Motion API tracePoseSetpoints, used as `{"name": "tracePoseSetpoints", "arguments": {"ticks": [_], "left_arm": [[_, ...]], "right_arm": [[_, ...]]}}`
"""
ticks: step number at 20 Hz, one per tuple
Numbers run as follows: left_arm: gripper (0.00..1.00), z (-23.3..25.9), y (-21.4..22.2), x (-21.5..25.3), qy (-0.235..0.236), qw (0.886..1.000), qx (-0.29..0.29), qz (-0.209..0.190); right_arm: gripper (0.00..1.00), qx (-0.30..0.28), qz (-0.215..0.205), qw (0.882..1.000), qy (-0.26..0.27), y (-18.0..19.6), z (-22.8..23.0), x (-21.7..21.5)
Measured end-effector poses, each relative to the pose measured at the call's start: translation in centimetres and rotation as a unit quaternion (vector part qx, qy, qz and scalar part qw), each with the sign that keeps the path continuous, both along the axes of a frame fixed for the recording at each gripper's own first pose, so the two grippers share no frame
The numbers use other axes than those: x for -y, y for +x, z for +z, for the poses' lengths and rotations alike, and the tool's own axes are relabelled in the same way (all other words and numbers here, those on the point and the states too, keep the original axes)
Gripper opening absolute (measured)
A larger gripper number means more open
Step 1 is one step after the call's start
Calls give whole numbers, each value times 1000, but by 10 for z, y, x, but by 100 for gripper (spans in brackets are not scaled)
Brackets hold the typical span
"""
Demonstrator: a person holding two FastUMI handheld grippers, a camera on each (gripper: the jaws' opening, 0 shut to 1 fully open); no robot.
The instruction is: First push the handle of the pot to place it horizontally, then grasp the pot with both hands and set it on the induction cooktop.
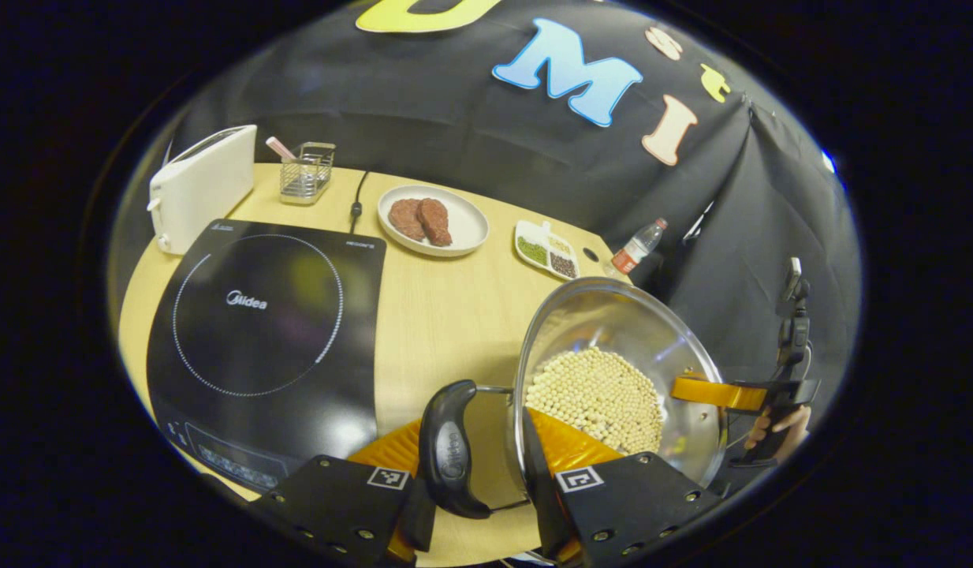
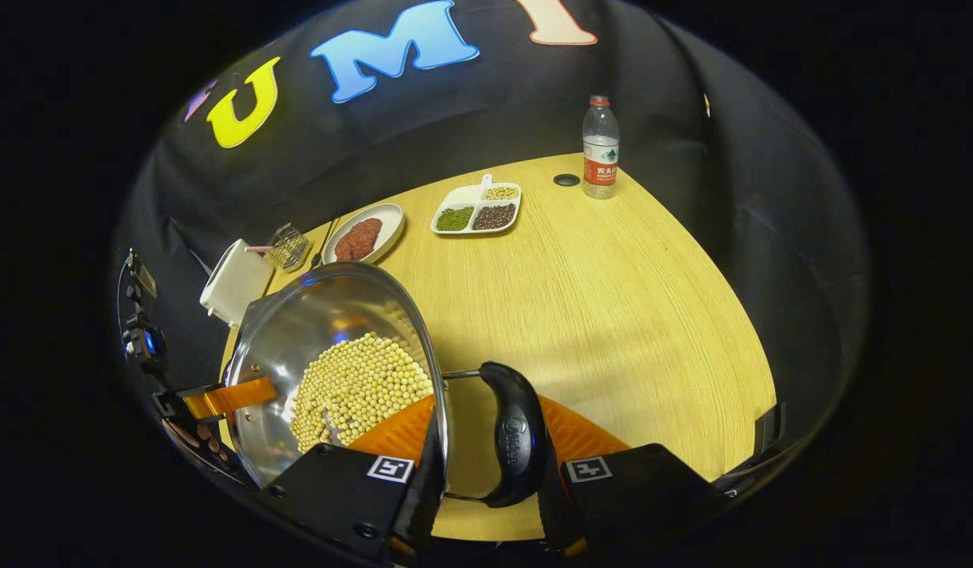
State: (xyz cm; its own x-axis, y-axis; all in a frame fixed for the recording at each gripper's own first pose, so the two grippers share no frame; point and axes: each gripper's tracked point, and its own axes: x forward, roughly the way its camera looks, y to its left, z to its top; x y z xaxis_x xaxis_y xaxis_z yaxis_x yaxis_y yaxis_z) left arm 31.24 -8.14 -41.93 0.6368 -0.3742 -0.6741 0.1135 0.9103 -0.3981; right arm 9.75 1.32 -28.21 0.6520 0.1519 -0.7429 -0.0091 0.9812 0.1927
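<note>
Jaws: both grippers clamp pot (image 1: 613, 371) handles | cooktop (image 1: 266, 331) bare | toaster (image 1: 203, 185), steak plate (image 1: 431, 221) behind

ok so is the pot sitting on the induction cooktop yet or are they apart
Apart. The left gripper view shows the pot held off to the right of the induction cooktop, with a strip of bare table between them.

Desk (image 2: 613, 300), pale wood. Plate of red meat (image 1: 432, 220) as landmark: wire caddy (image 1: 306, 172) and white toaster (image 1: 202, 188) to its left; divided dish of beans (image 1: 546, 250), then water bottle (image 1: 639, 245), to its right.
</note>
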Motion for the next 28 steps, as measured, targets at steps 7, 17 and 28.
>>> {"name": "tracePoseSetpoints", "arguments": {"ticks": [7, 17, 28], "left_arm": [[55, 2, -2, -10, -2, 1000, 9, 18], [55, 29, -25, -39, 14, 995, 25, 92], [55, 40, -28, -44, 36, 991, 46, 124]], "right_arm": [[55, 5, 14, 1000, -7, -32, 19, -55], [55, 11, 76, 997, 8, -5, 14, -165], [55, 6, 86, 996, 35, 50, -15, -257]]}}
